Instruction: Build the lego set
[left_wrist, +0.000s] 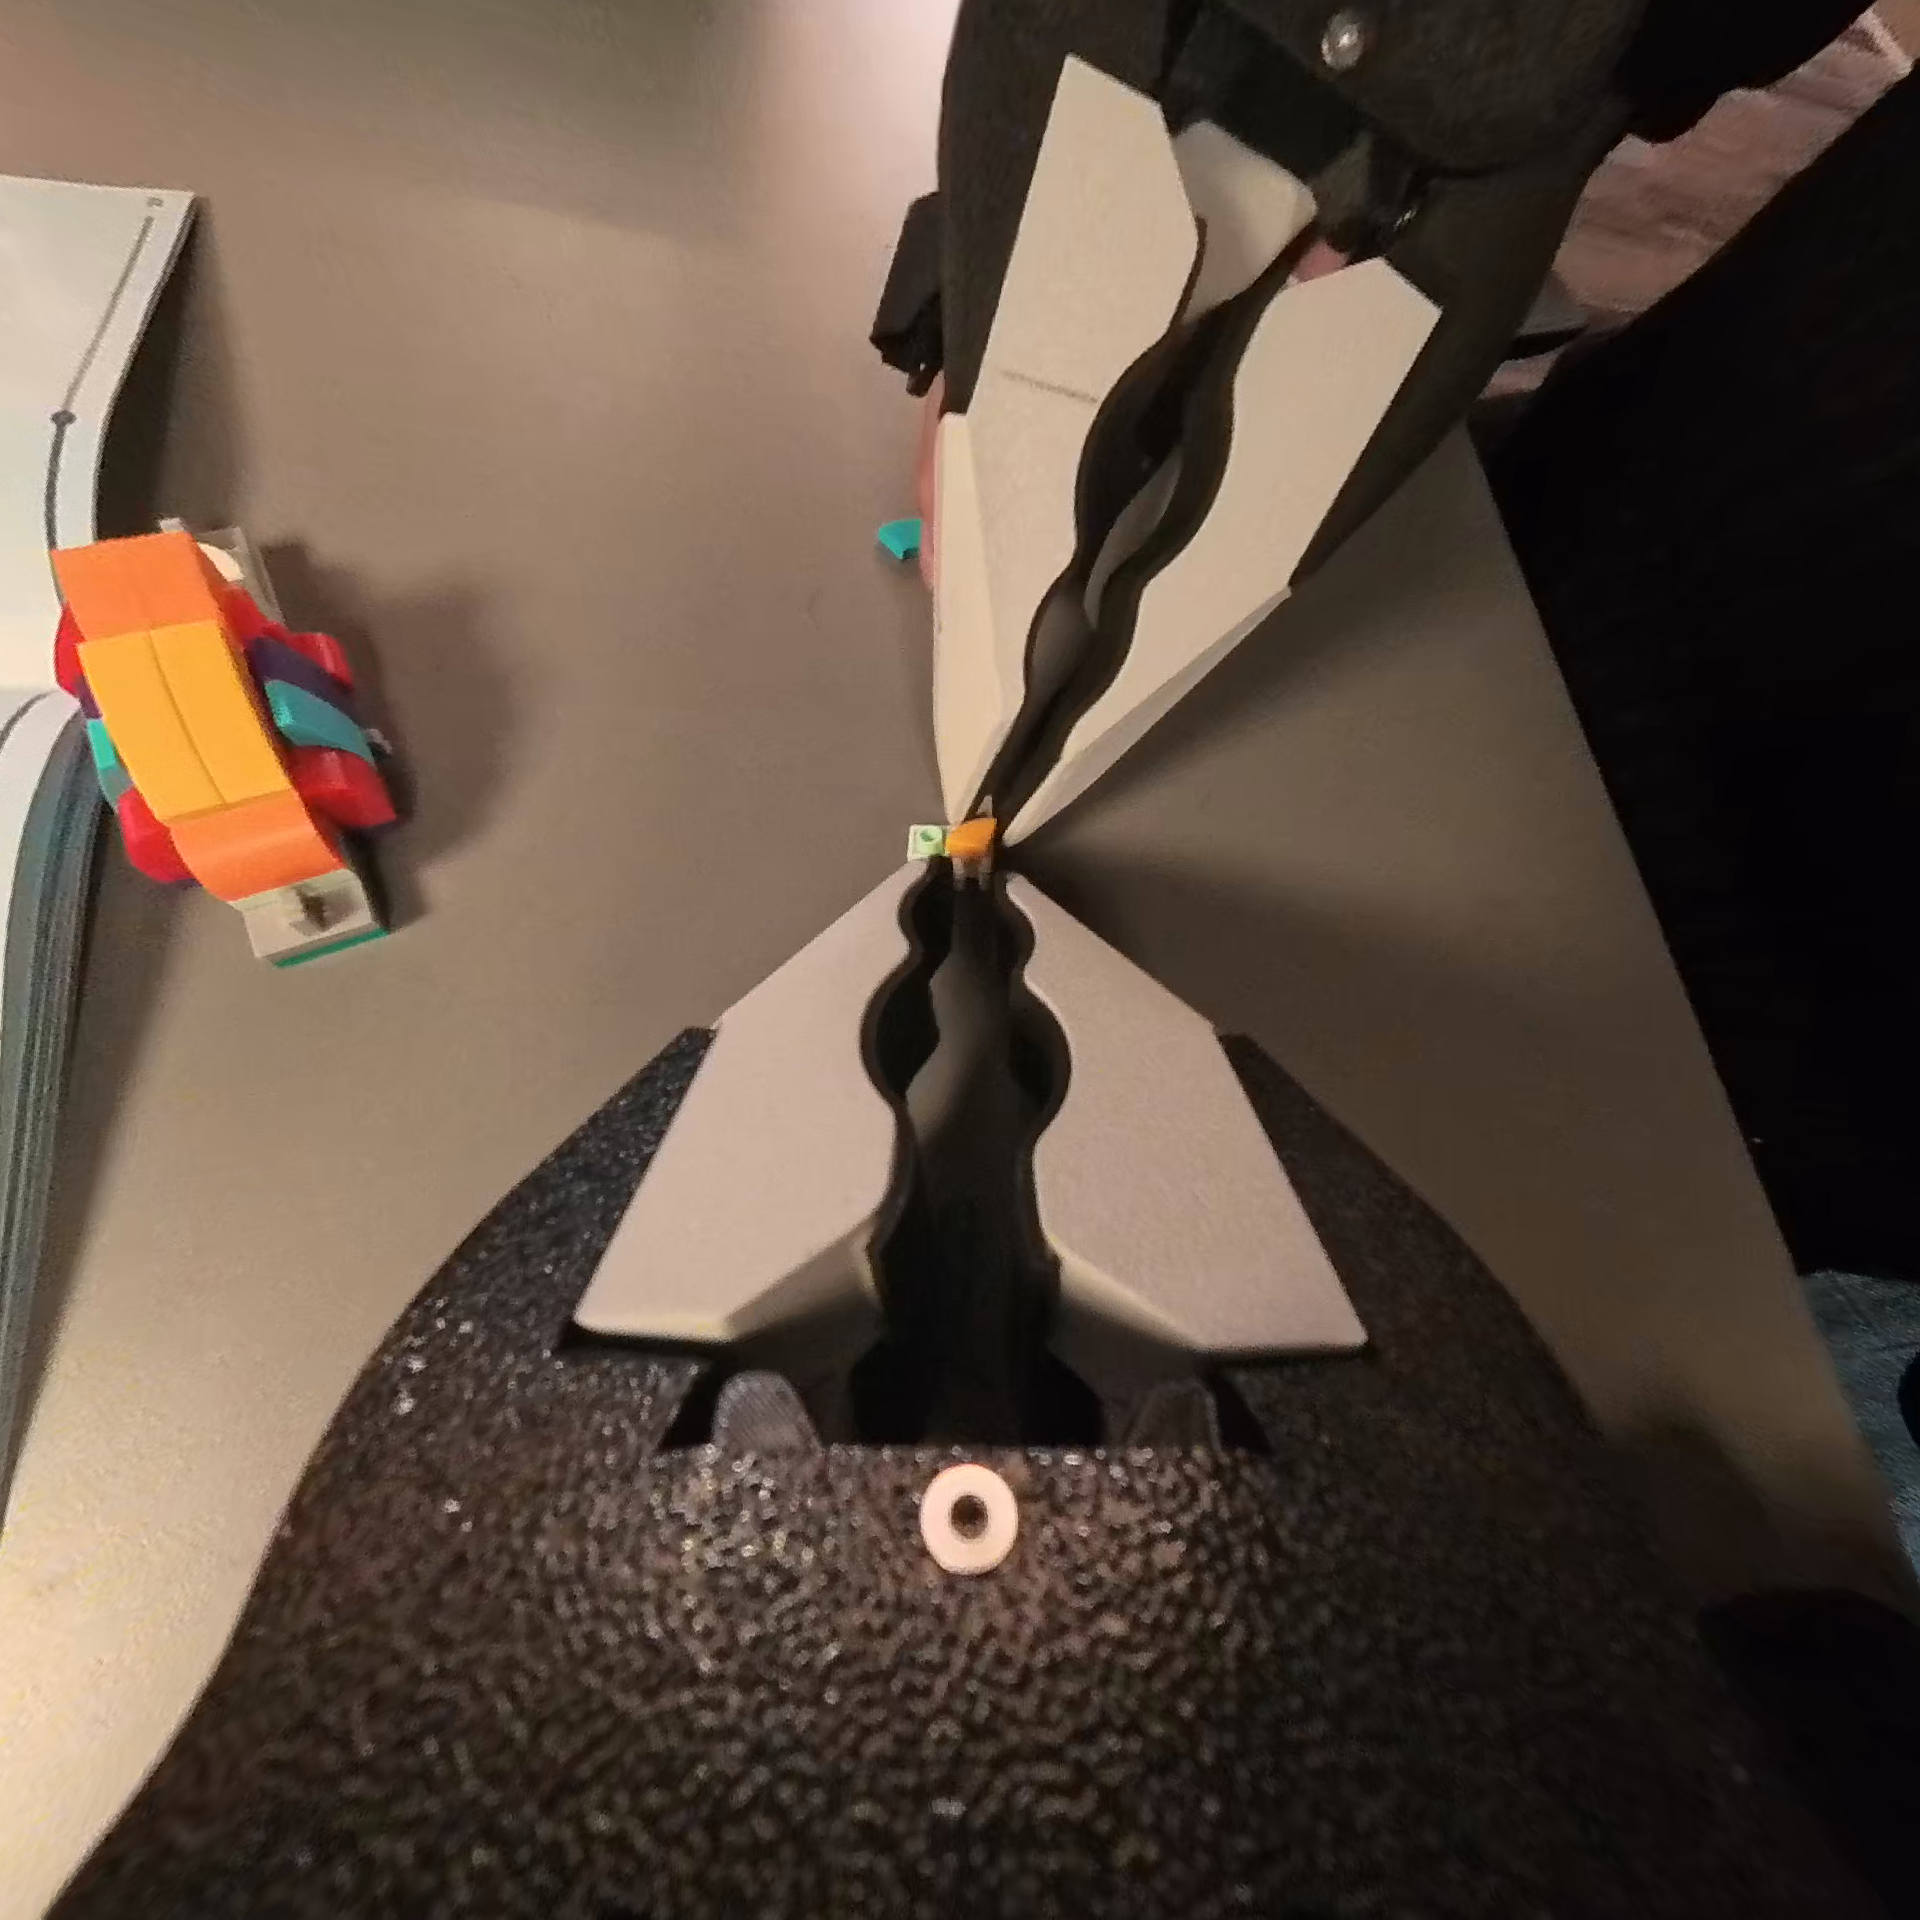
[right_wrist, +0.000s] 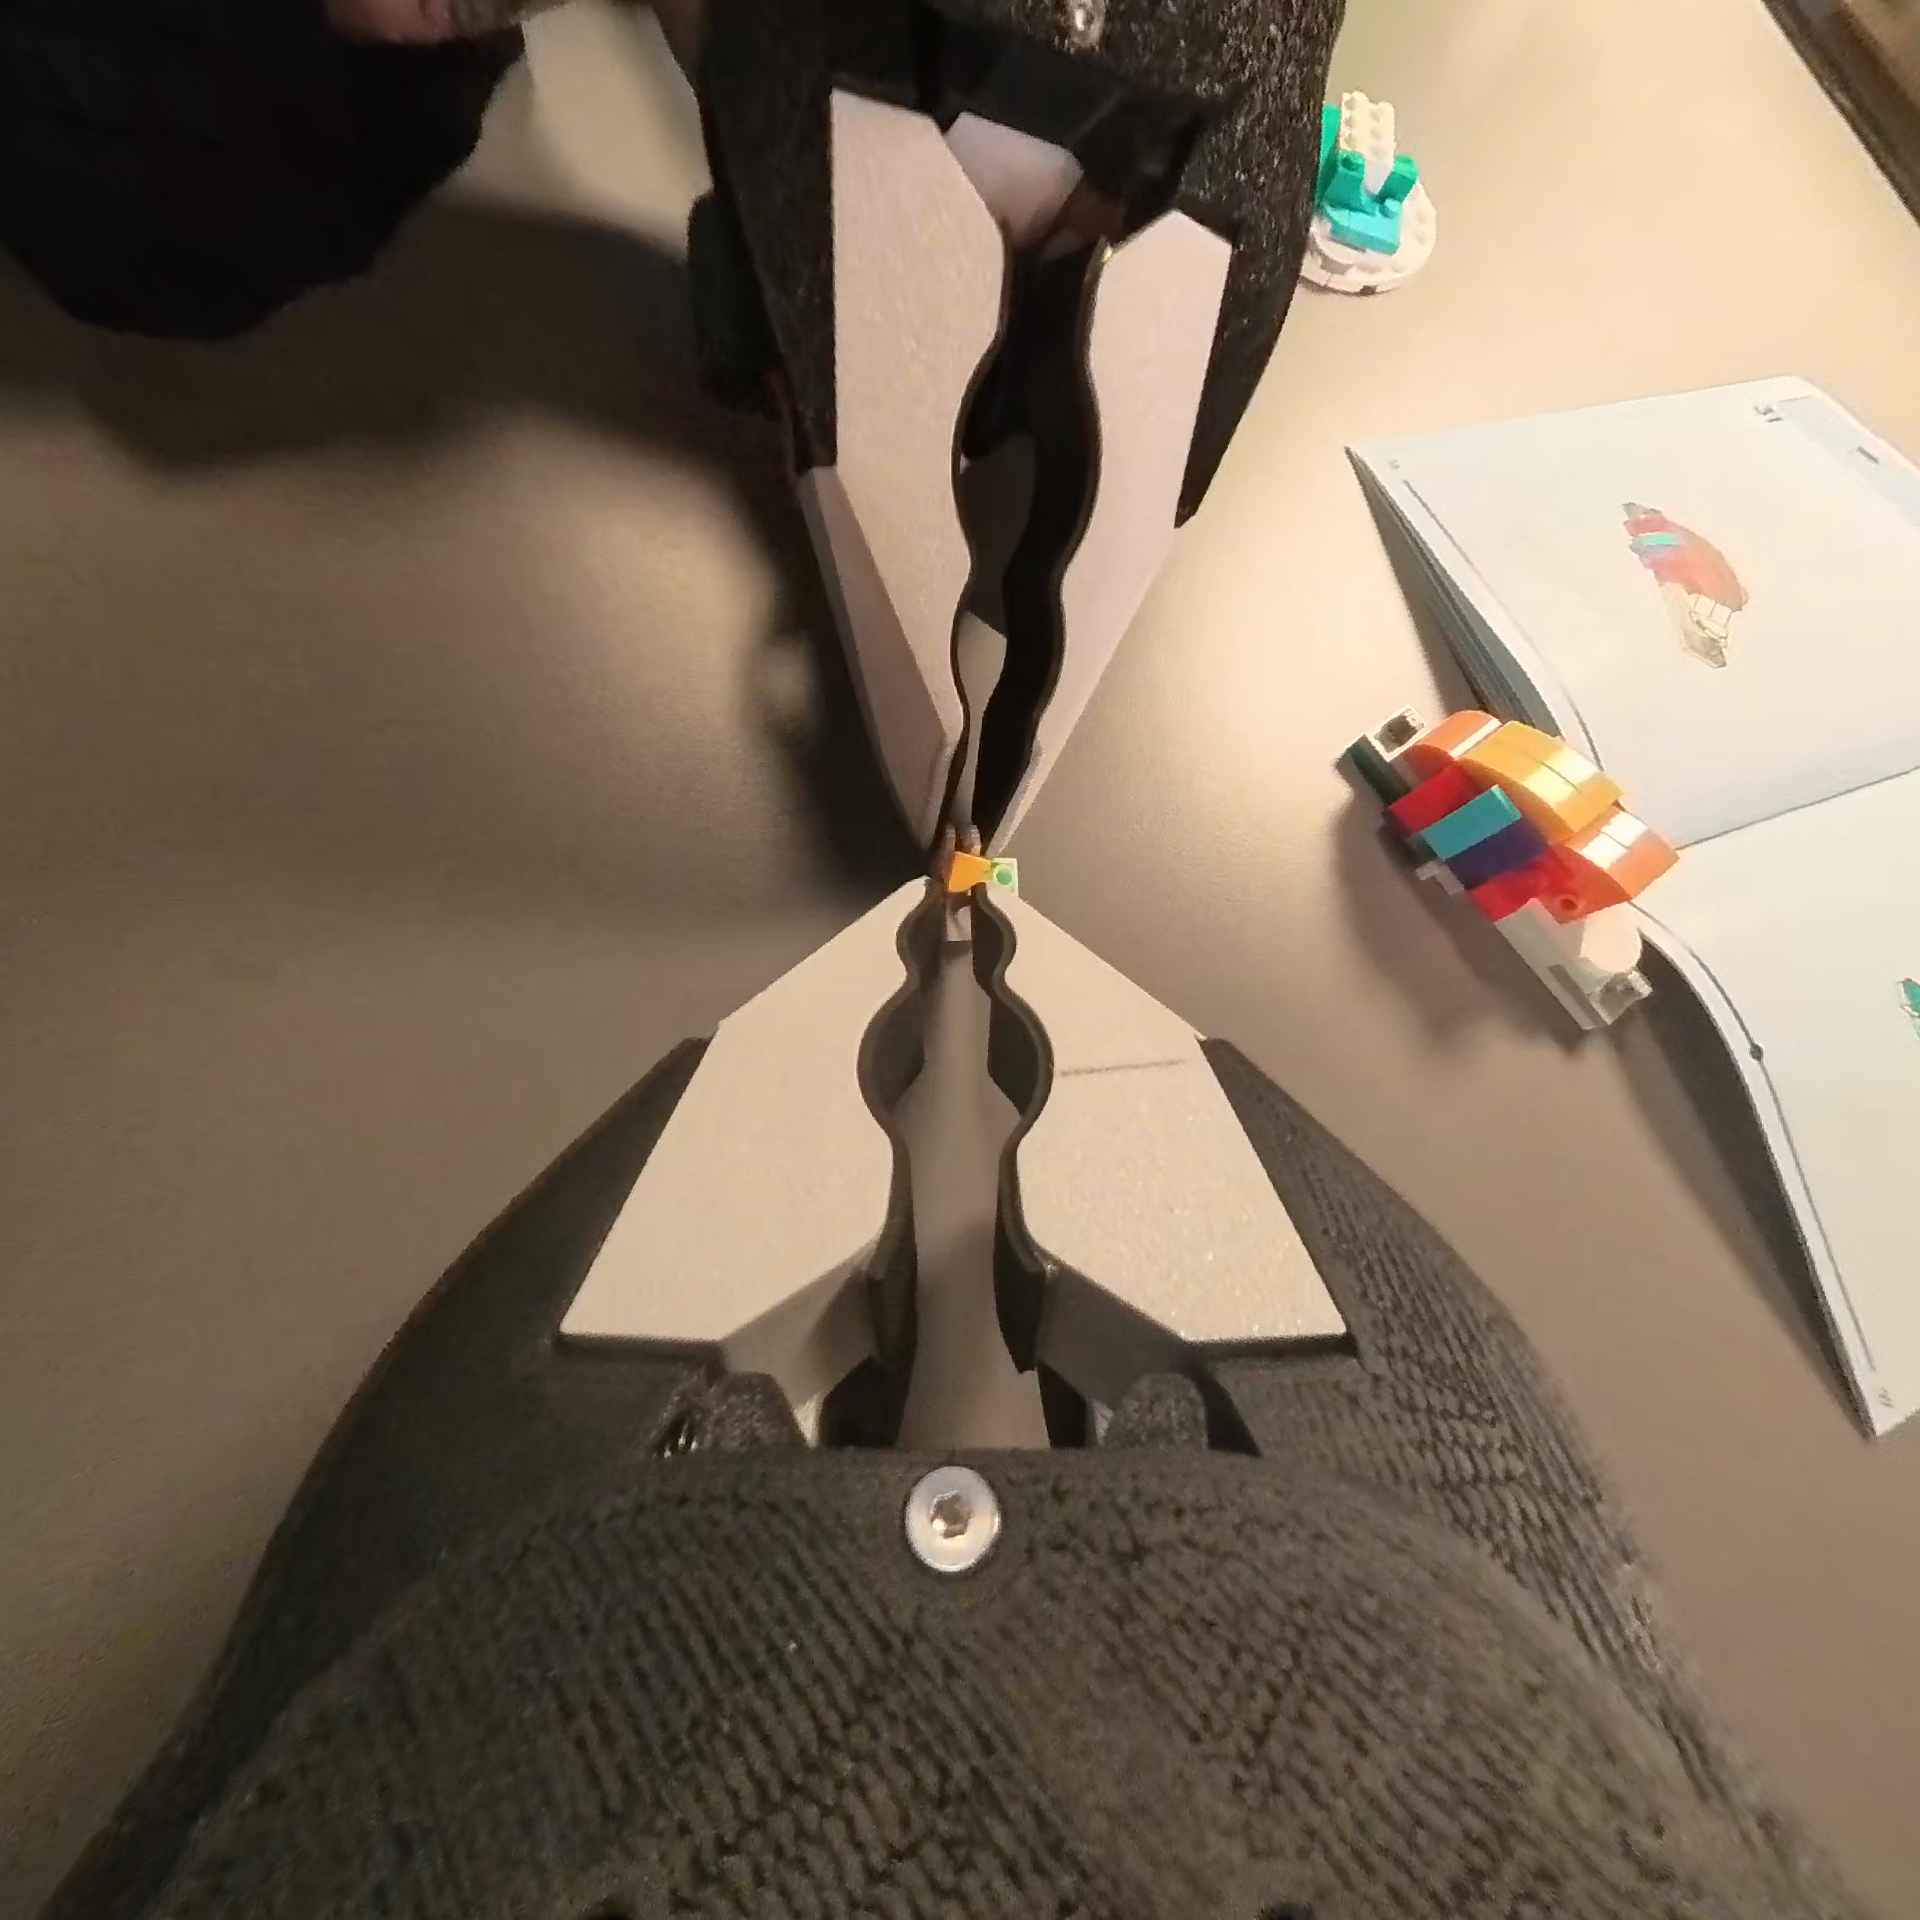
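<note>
A tiny orange piece (left_wrist: 972, 835) with a pale green piece (left_wrist: 925, 840) stuck to its side hangs above the table between the two grippers, which meet tip to tip. My left gripper (left_wrist: 962, 883) is shut on its near end. My right gripper (left_wrist: 971, 814) comes in from above and is shut on the far end. In the right wrist view the orange piece (right_wrist: 966, 871) and green piece (right_wrist: 1004, 878) sit between my right gripper (right_wrist: 961, 914) and the left gripper (right_wrist: 964, 831). How much of the piece lies inside each pair of jaws is hidden.
A part-built colourful model (left_wrist: 223, 738) lies on the grey table beside the open instruction booklet (left_wrist: 62, 312); both show in the right wrist view, model (right_wrist: 1507, 831) and booklet (right_wrist: 1662, 623). A loose teal piece (left_wrist: 899, 535) and a white-and-teal small build (right_wrist: 1371, 197) lie farther off. The table edge (left_wrist: 1621, 831) runs on the right. The grippers are tip to tip, or close to it.
</note>
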